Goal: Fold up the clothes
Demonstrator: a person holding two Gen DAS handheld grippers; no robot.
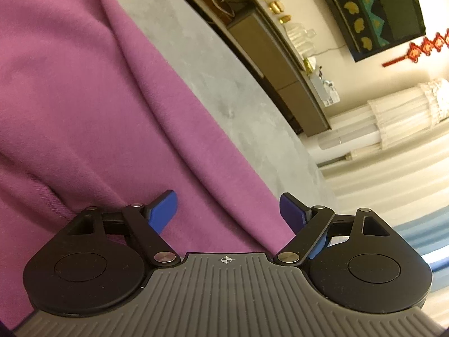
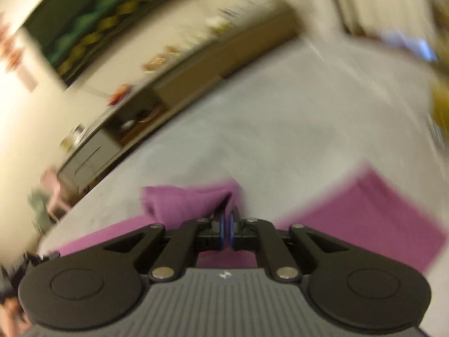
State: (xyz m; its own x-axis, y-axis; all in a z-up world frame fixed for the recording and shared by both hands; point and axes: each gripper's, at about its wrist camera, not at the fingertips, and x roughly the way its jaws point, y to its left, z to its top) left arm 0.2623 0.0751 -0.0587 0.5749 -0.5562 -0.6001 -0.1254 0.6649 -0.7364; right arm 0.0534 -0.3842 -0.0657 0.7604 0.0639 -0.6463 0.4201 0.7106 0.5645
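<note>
A purple garment lies across the grey table and fills the left of the left wrist view, with a stitched seam low at the left. Just above the garment's right edge hovers my left gripper, open, its blue fingertips wide apart with nothing between them. In the blurred right wrist view my right gripper is shut on a bunched fold of the purple garment, lifted off the grey table. More purple cloth lies flat to its right.
A long dark sideboard with bottles and small items runs along the wall beyond the table. Above it hangs a dark framed panel. White curtains hang at the right. The sideboard also shows in the right wrist view.
</note>
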